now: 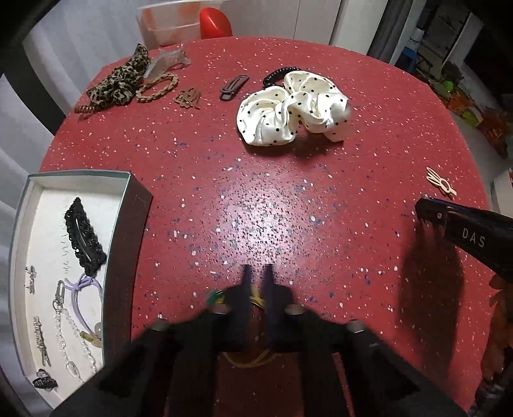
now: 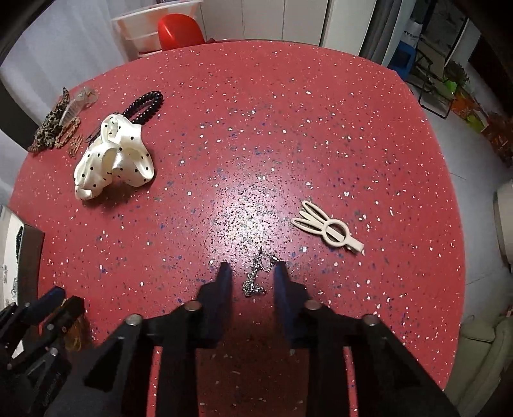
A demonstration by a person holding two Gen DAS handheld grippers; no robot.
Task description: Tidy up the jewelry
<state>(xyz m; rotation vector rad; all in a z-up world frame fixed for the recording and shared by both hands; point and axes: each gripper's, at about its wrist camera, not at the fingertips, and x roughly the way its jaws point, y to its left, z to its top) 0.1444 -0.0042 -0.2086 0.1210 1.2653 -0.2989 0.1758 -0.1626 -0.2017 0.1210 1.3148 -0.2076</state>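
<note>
On the red speckled table (image 1: 320, 199), my left gripper (image 1: 258, 282) points down and is shut on a yellow hair tie (image 1: 255, 300); a green bit shows beside its left finger. A grey box (image 1: 141, 195) at the left holds a black lace clip (image 1: 85, 237), a purple tie and several small clips and chains. In the right wrist view, my right gripper (image 2: 252, 276) points down with a small silver chain (image 2: 256, 279) lying on the table between its fingers; a gap shows on each side of the chain. A cream hair clip (image 2: 327, 227) lies just right of it.
A white polka-dot scrunchie (image 1: 288, 109) and a black spiral tie (image 1: 279, 75) lie mid-table. A brown snap clip (image 1: 234, 86), a leopard scrunchie (image 1: 118, 83), a braided tan tie (image 1: 157, 86) and a clear claw clip (image 1: 166, 62) lie at the far left. A red chair (image 1: 214, 22) stands beyond the table.
</note>
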